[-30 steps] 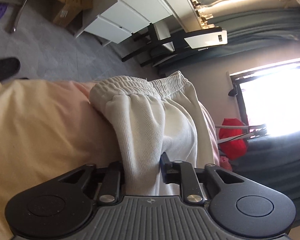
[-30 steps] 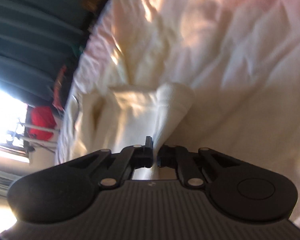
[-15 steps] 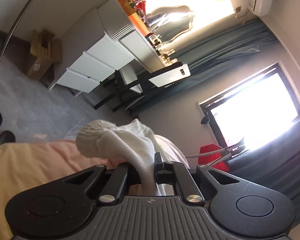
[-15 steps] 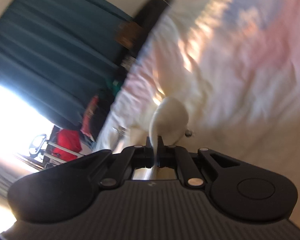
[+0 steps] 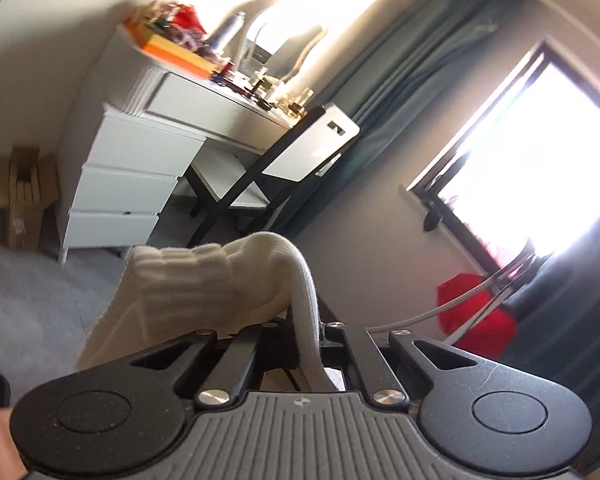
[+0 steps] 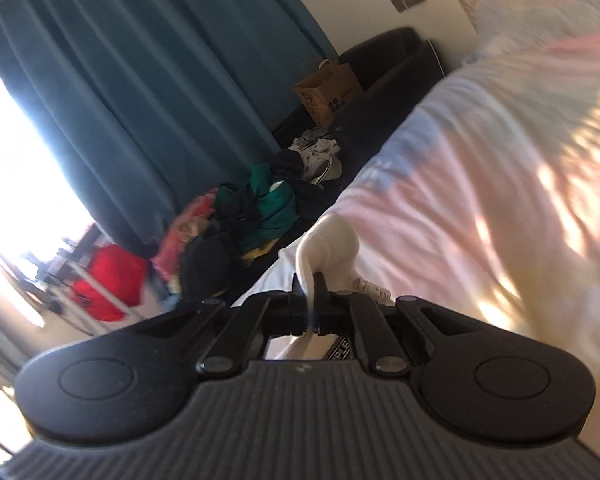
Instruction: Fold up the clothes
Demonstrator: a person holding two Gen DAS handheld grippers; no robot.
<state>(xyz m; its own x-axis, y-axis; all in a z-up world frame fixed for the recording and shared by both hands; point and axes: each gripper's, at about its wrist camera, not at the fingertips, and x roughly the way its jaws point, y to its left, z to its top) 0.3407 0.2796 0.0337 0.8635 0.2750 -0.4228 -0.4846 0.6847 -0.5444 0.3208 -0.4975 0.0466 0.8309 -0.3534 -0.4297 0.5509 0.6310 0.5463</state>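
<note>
Gripping the white garment (image 5: 204, 280) above the bed (image 6: 480, 208), left gripper (image 5: 306, 332) and right gripper (image 6: 309, 296) are each pinched tight on its fabric; no fold shows yet, so the folding seemingly remains.

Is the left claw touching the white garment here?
Touching. The left wrist view shows the left claw shut on the white garment, a band of fabric running back between its fingers.
</note>
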